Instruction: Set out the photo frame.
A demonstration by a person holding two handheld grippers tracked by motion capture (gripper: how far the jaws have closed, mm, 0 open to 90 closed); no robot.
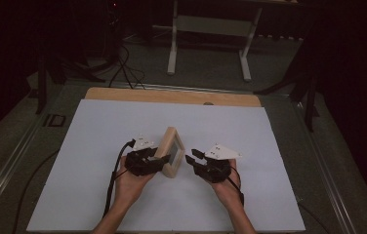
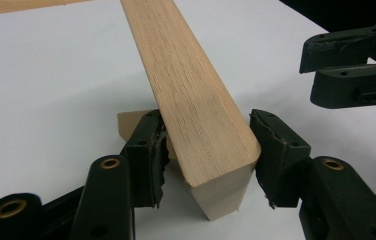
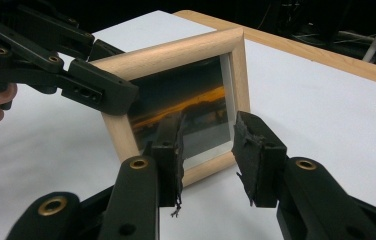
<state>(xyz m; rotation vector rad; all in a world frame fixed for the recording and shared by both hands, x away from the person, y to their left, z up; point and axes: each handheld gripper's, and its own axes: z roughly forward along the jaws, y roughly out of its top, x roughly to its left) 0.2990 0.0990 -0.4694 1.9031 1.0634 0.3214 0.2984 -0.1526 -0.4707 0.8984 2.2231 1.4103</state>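
A light wooden picture frame (image 1: 171, 151) with a dark sunset photo stands upright on the white sheet (image 1: 123, 126), turned edge-on in the high view. My left gripper (image 1: 159, 163) grips the frame's near end from the left. In the left gripper view its pads press both sides of the frame's top rail (image 2: 186, 85) at the corner. My right gripper (image 1: 193, 157) hovers just right of the frame, jaws apart. In the right gripper view the frame's glass front (image 3: 186, 95) sits beyond the open jaws (image 3: 208, 155), with nothing between them. The left gripper (image 3: 108, 70) clamps its upper left corner.
The white sheet covers a wooden tabletop whose bare far edge (image 1: 172, 96) shows. A white table stand (image 1: 211, 44) and cables (image 1: 123, 68) lie on the dark floor behind. Black cables trail from both grippers towards the front edge.
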